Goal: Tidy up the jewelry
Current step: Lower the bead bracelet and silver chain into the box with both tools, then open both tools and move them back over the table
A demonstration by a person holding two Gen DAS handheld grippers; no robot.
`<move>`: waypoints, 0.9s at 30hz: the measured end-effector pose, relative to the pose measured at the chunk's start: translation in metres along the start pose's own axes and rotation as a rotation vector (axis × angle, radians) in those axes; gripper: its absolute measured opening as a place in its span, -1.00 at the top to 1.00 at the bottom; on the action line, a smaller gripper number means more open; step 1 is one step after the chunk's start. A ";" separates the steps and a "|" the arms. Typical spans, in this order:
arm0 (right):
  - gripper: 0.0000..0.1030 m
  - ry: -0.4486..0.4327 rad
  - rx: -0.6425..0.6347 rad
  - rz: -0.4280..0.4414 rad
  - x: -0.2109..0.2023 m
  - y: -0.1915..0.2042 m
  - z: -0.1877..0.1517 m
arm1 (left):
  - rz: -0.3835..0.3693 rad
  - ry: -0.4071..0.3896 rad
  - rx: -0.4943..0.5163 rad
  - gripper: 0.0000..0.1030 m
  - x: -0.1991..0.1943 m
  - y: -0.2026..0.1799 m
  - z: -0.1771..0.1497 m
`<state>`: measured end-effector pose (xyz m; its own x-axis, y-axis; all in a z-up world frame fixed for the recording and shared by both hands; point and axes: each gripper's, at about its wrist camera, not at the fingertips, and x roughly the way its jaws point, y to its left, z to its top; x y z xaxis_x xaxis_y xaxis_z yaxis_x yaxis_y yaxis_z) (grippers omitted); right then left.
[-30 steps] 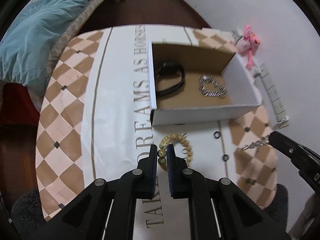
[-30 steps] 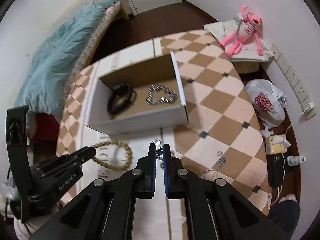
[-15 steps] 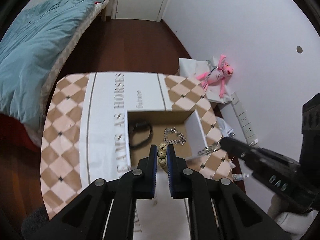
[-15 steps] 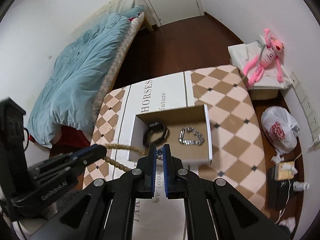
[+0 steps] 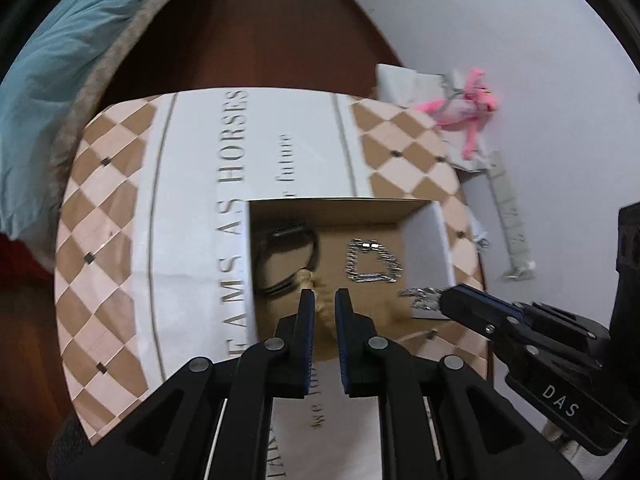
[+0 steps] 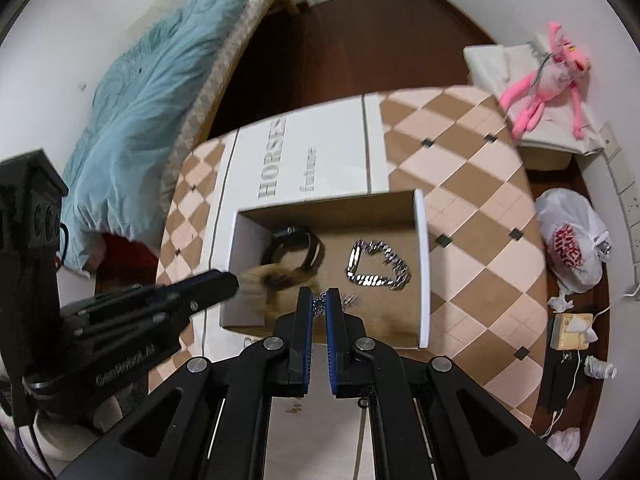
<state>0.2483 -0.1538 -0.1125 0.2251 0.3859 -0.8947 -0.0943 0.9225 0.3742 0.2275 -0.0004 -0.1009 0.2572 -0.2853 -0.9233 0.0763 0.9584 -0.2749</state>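
Observation:
An open white cardboard box (image 5: 444, 248) (image 6: 422, 264) on the table holds a black band (image 5: 288, 260) (image 6: 296, 246) and a silver chain bracelet (image 5: 372, 262) (image 6: 378, 266). My left gripper (image 5: 322, 300) (image 6: 236, 280) is over the box's near left part, jaws slightly apart; the tan bead bracelet (image 5: 310, 280) (image 6: 272, 280) is blurred at its tips, dropping into the box. My right gripper (image 6: 319, 300) (image 5: 442, 300) is shut on a thin silver chain (image 6: 320, 302) (image 5: 420, 294) above the box's near edge.
The table wears a checkered cloth with a white lettered strip (image 5: 224, 168). A bed with a teal duvet (image 6: 140, 100) lies at the left. A pink plush toy (image 6: 548, 76), a plastic bag (image 6: 572, 248) and floor clutter lie at the right.
Both grippers have moved forward and down over the box. My left jaws have parted and the bead bracelet is slipping out into the box. My right gripper still holds the thin chain.

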 end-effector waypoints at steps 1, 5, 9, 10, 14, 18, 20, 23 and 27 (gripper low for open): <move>0.86 0.020 -0.006 -0.002 0.005 -0.001 0.001 | -0.002 -0.002 -0.006 0.83 0.000 0.002 0.000; 0.82 0.075 -0.004 -0.036 0.018 -0.007 0.004 | 0.081 -0.015 0.001 0.78 0.000 0.005 -0.001; 0.26 0.053 -0.006 -0.105 0.017 -0.011 0.002 | 0.157 -0.058 0.015 -0.03 -0.006 0.008 -0.004; 0.24 0.042 -0.012 -0.127 0.016 -0.012 0.001 | 0.175 -0.078 0.017 -0.20 -0.009 0.009 -0.006; 0.15 0.007 -0.022 -0.200 0.011 -0.014 -0.002 | 0.234 -0.139 0.018 -0.36 -0.018 0.013 -0.013; -0.60 -0.021 -0.054 -0.307 0.009 -0.012 -0.010 | 0.273 -0.174 0.019 -0.88 -0.019 0.015 -0.021; -0.78 -0.028 -0.069 -0.340 0.009 -0.010 -0.014 | 0.304 -0.182 0.028 -0.93 -0.018 0.014 -0.026; -0.85 -0.033 -0.077 -0.376 0.011 -0.011 -0.021 | 0.329 -0.187 0.031 -0.94 -0.015 0.013 -0.032; -0.86 -0.066 -0.085 -0.416 0.006 -0.011 -0.027 | 0.326 -0.190 0.016 -0.94 -0.017 0.013 -0.038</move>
<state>0.2245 -0.1613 -0.1281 0.3221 -0.0174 -0.9465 -0.0612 0.9974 -0.0392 0.1879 0.0171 -0.0988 0.4445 0.0389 -0.8949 -0.0249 0.9992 0.0310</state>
